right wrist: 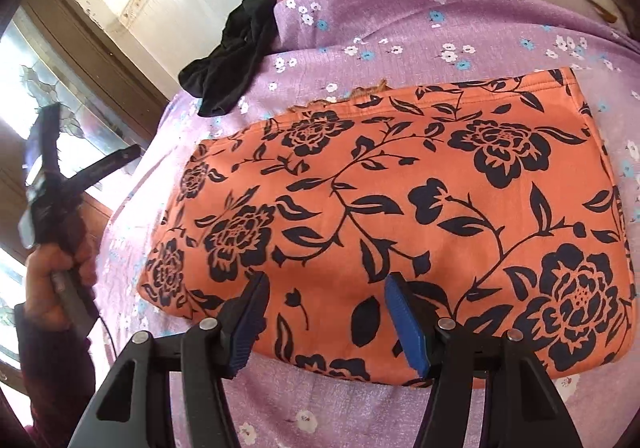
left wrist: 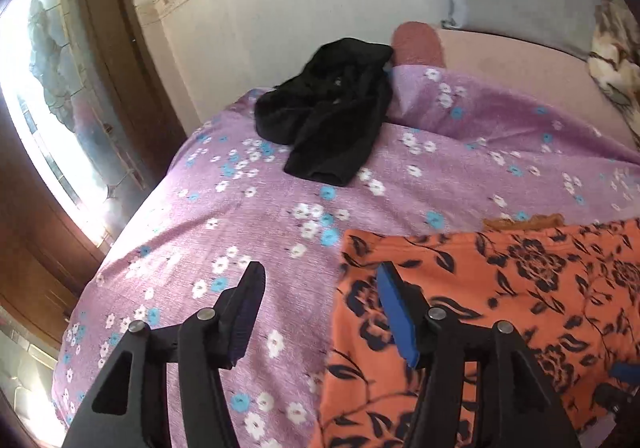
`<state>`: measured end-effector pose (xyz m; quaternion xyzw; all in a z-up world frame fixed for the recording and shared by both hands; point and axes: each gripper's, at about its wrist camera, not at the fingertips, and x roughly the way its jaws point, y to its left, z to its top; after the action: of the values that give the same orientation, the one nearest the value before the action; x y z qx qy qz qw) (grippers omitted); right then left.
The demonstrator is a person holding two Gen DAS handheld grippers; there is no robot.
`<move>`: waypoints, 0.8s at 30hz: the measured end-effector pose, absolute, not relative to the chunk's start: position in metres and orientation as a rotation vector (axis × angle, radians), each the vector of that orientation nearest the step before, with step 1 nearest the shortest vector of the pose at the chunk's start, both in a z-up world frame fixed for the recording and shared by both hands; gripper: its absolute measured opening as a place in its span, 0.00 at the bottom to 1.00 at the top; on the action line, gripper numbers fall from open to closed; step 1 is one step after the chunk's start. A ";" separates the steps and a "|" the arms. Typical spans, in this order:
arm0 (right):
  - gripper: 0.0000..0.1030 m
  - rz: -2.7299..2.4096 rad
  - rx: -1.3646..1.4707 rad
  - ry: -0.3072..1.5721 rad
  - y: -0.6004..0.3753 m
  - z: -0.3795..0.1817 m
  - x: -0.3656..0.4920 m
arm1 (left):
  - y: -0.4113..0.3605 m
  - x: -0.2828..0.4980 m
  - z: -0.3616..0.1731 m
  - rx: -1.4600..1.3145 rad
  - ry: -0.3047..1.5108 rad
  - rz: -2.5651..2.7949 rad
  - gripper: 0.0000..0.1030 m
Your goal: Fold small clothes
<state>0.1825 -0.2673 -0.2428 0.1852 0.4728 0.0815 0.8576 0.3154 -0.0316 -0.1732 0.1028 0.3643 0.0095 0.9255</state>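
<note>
The orange floral garment (right wrist: pixel 384 200) lies folded flat; the black garment (left wrist: pixel 332 116) waits crumpled. The left gripper (left wrist: pixel 320 312) and right gripper (right wrist: pixel 324 316) gape wide, empty.

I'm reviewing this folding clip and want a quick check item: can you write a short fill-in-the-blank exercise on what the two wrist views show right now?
1. The folded orange garment carries a dark ____ print.
2. The crumpled garment farther back on the bedspread is ____ in colour.
3. The right gripper hangs over the orange garment with its jaws ____.
4. The left gripper holds ____ between its fingers.

Missing words: floral; black; open; nothing
</note>
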 end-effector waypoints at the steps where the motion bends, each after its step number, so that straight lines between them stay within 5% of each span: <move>1: 0.58 0.161 0.379 1.003 -0.266 -0.248 0.185 | -0.041 0.306 -0.180 0.213 0.773 -0.040 0.58; 4: 0.38 0.109 0.338 1.037 -0.265 -0.262 0.195 | -0.067 0.283 -0.214 0.230 0.885 -0.135 0.58; 8: 0.37 0.138 0.386 0.954 -0.268 -0.240 0.192 | -0.083 0.282 -0.266 0.304 1.027 -0.132 0.59; 10: 0.37 0.157 0.382 0.935 -0.260 -0.235 0.196 | -0.076 0.287 -0.266 0.269 1.013 -0.121 0.69; 24: 0.37 0.229 0.366 1.064 -0.243 -0.265 0.236 | -0.037 0.301 -0.271 0.254 0.968 0.093 0.75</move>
<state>0.2357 -0.2435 -0.2653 0.1731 0.5031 0.1085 0.8398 0.3007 -0.0367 -0.2707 0.1218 0.4637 0.0444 0.8765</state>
